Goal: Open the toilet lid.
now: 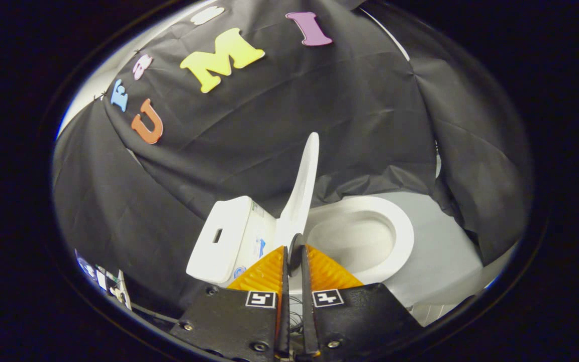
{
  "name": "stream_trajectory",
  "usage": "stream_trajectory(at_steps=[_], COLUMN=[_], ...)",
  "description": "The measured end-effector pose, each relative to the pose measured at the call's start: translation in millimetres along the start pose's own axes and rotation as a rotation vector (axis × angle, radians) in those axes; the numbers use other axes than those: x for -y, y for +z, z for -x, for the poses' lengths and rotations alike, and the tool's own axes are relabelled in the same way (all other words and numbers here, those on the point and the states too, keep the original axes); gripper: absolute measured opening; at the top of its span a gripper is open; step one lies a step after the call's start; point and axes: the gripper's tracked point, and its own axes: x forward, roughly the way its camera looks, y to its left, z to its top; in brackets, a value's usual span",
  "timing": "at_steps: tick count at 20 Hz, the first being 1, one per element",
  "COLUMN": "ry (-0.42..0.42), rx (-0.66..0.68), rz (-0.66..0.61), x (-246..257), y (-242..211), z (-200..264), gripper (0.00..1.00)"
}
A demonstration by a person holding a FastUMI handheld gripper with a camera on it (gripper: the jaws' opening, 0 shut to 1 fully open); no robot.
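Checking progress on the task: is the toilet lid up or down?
Up. The lid stands raised above the exposed seat; the hand-held gripper is nearly closed at its base.

The claw points forward, its two fingers drawn nearly together on a thin edge

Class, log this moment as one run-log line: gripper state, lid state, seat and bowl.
gripper: nearly shut, fingers at lid's lower edge | toilet lid: raised upright | seat: down | bowl: exposed
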Motion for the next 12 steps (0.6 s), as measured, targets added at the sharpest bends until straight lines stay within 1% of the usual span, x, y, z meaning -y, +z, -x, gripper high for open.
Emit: stream_trajectory(at_steps=[3, 7, 10, 12], ry=[-0.003, 0.014, 0.004, 0.012], rx=[0.0, 0.002, 0.004, 0.007], rz=[0.037, 0.059, 0.096, 0.115], x=[-16, -35, -47, -60], y=[2, 2, 1, 2], z=[1, 1, 2, 1], gripper=[0.14, 0.14, 0.16, 0.16])
